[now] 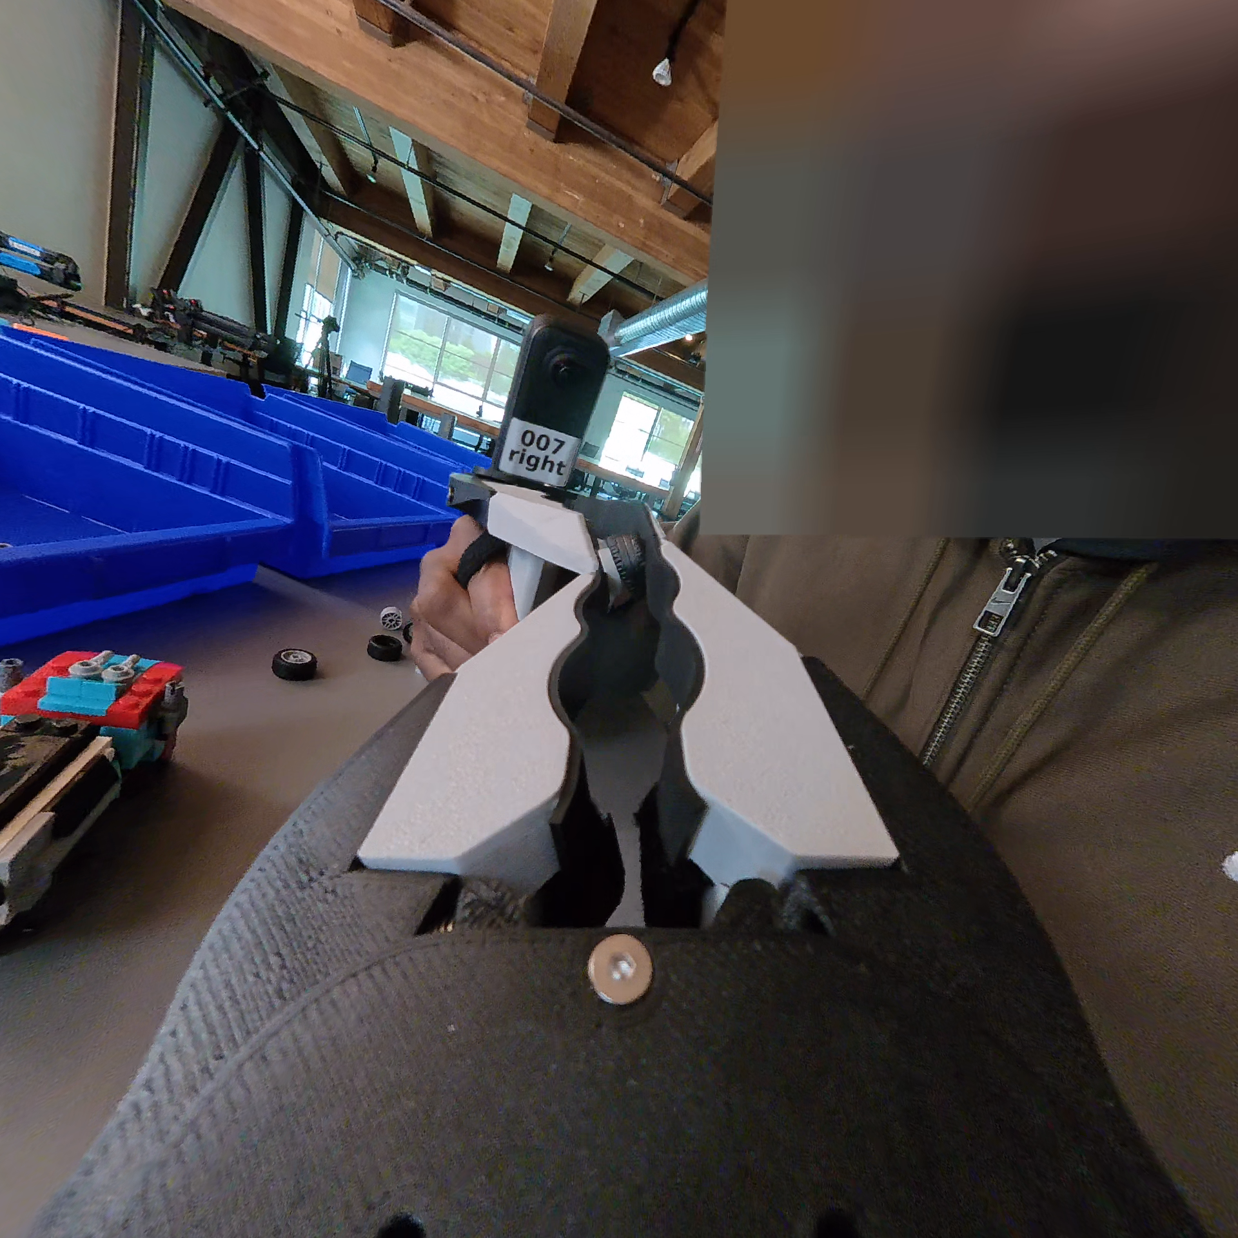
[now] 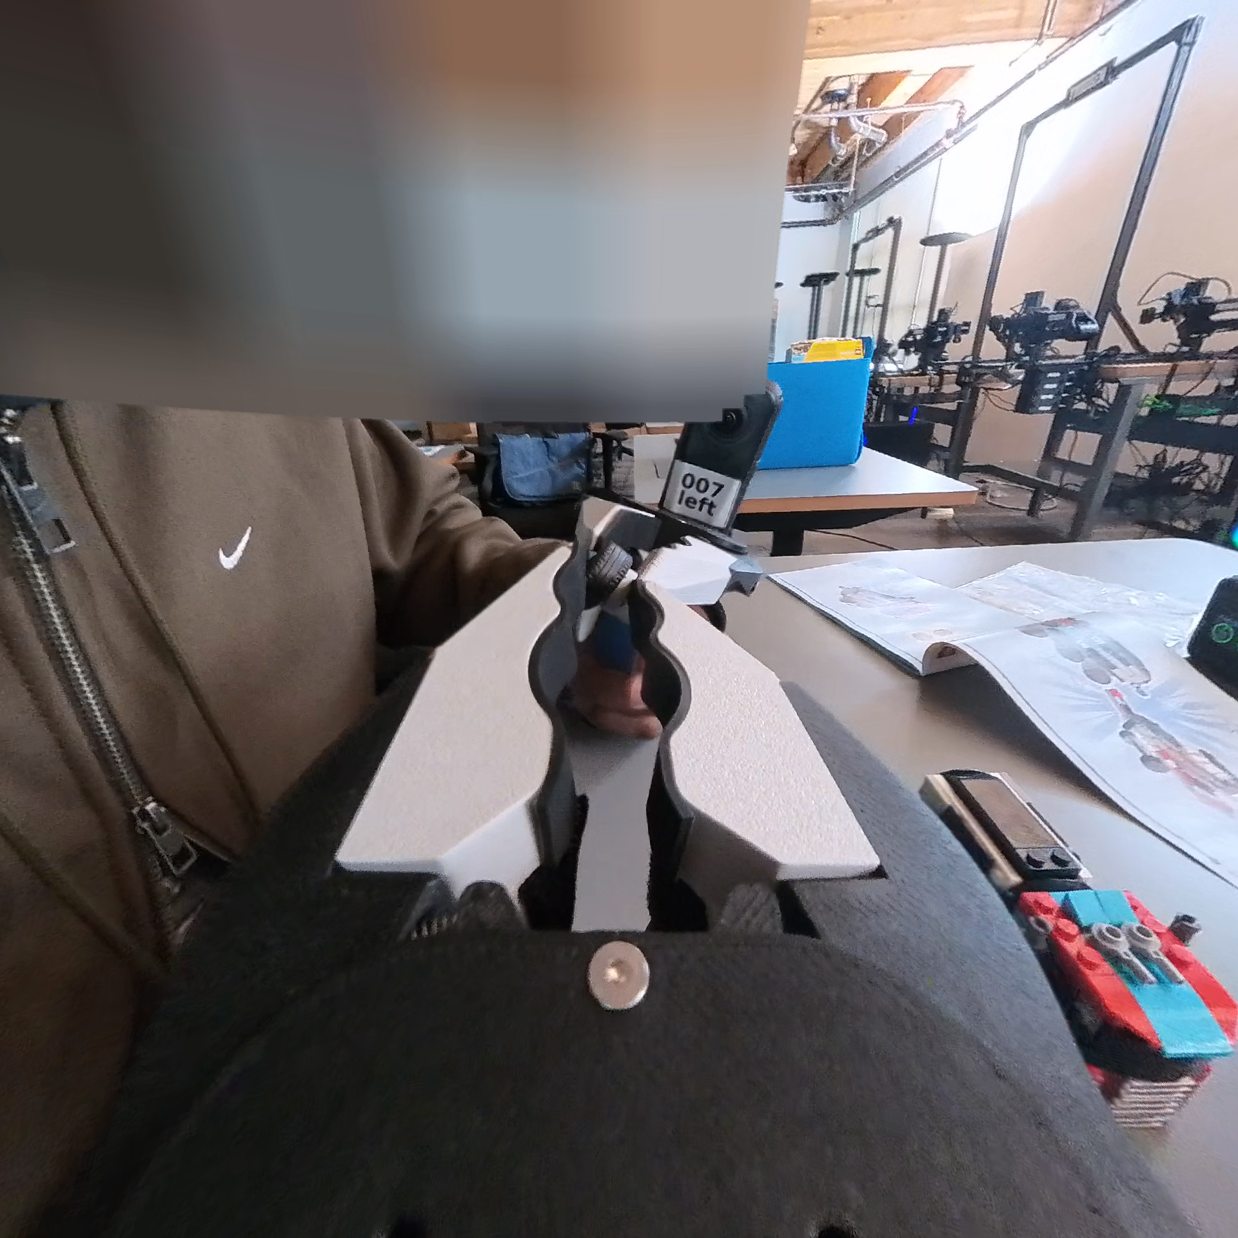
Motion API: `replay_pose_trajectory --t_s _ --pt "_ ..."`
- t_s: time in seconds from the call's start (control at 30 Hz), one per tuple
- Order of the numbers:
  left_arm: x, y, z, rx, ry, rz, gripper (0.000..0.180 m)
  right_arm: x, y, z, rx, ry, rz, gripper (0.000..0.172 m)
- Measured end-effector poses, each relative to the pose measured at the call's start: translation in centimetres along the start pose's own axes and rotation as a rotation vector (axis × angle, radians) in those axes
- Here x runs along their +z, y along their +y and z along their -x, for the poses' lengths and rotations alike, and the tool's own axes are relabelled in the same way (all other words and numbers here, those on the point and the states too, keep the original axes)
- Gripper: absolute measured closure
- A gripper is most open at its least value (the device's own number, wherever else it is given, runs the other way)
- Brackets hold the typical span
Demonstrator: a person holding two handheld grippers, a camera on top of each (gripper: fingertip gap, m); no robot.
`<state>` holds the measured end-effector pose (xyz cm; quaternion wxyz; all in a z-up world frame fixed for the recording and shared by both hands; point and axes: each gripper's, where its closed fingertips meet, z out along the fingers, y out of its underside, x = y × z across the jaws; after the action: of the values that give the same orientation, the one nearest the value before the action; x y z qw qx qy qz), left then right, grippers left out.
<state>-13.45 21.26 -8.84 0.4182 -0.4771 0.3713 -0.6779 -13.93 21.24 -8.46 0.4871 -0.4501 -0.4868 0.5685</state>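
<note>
Timber-beam ceiling (image 1: 469, 100); big windows (image 1: 442, 348) at back; white wall (image 2: 1105, 167); grey desk (image 2: 871, 489).

Light: daylight, even, fairly bright; main src = big windows (image 1: 462, 348) at far end of hall, slightly blown out.
Glare: white-ish bloom on window panes; small sheen on gripper screw (image 1: 620, 969); open booklet (image 2: 1045, 643) pages washed pale.
Shadows: soft, faint; short dark patch under loose tyres (image 1: 295, 664) on grey table (image 1: 201, 837).
Blur: large smeared mosaic blocks, top right in left wrist view, top left in right wrist view. Booklet print soft, mild motion smear.
Distortion: strong fisheye; ceiling beams (image 1: 469, 100) + blue bins (image 1: 167, 469) bend twd edges.
Focus: near gripper bodies sharp-ish, grainy; toy brick model (image 2: 1139, 991) soft at frame edge.
</note>
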Motion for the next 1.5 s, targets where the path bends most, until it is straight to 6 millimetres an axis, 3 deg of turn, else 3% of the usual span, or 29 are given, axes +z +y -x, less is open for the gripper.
replay_pose_trajectory --t_s 0.2,0.33,0.57,1.03,1.5 --pt "0.0 -0.3 0.2 -0.013 -0.007 -0.027 0.167 0.0 -0.2 -0.4 0.106 -0.007 -0.043 0.159" --pt "-0.4 -0.6 2.0 -0.039 -0.111 -0.047 0.165 -0.1 0.0 -2.2 0.176 0.07 -0.052 0.158" --pt "-0.6 -0.5 3.0 -0.084 -0.164 -0.047 0.161 -0.2 0.2 -3.4 0.24 0.137 -0.069 0.157" --pt "-0.4 -0.6 2.8 -0.092 -0.142 -0.061 0.163 0.1 -0.2 -3.5 0.485 0.074 -0.172 0.157" --pt "-0.4 -0.8 2.7 -0.122 -0.104 -0.098 0.165 0.1 -0.2 -3.7 0.6 0.059 -0.234 0.159"
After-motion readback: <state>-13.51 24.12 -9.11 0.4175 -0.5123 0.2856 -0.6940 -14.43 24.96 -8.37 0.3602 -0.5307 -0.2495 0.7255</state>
